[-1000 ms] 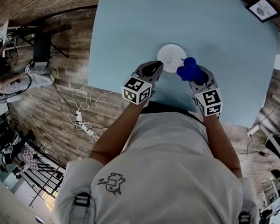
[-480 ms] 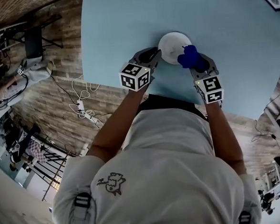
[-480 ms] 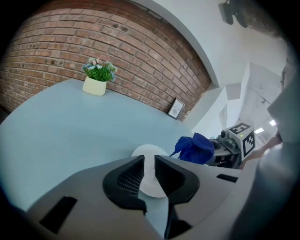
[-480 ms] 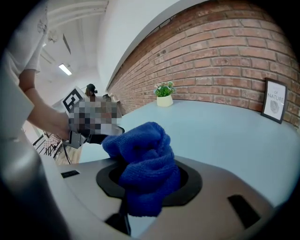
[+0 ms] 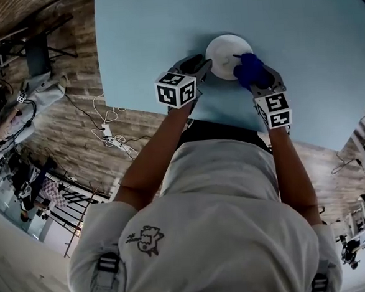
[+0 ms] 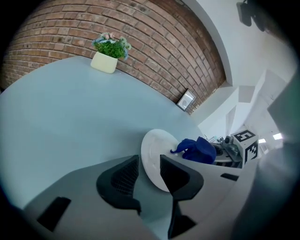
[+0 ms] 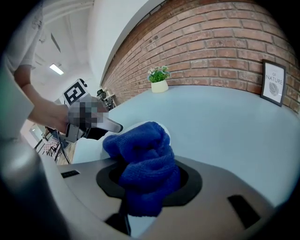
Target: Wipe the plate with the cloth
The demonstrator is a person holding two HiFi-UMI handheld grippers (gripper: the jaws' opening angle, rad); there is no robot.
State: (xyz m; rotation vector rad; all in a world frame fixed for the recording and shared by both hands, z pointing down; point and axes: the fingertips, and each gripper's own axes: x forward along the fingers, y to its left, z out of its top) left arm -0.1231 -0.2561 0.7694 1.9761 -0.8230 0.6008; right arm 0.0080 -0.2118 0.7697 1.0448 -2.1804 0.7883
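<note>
The only legible writing is on 1 framed print [image 7: 273,82] leaned against the brick wall [image 7: 225,42], where "OF NATURE" can be read; the smaller line beneath it cannot be made out. No lettering is carried by the 2 marker cubes, 1 on the left gripper [image 5: 177,89] and 1 on the right gripper [image 5: 273,111], only black-and-white square patterns. A small line drawing [image 5: 144,238] is printed on the back of the person's shirt, without words.

On the pale blue table [image 5: 298,15], 1 white plate [image 5: 224,49] is set near the person's edge. 1 potted plant [image 6: 110,54] in a cream pot is stood at the far side, by the wall.

The left gripper [image 6: 149,159] is held at the plate's near rim with its jaws parted; they have just been opening, and the rim is seen in the gap between them without being pressed by the pads.

The right gripper [image 7: 147,180] is clamped on 1 bunched blue cloth [image 7: 145,164], which is held over the plate's right part, beside the left gripper's tips.
</note>
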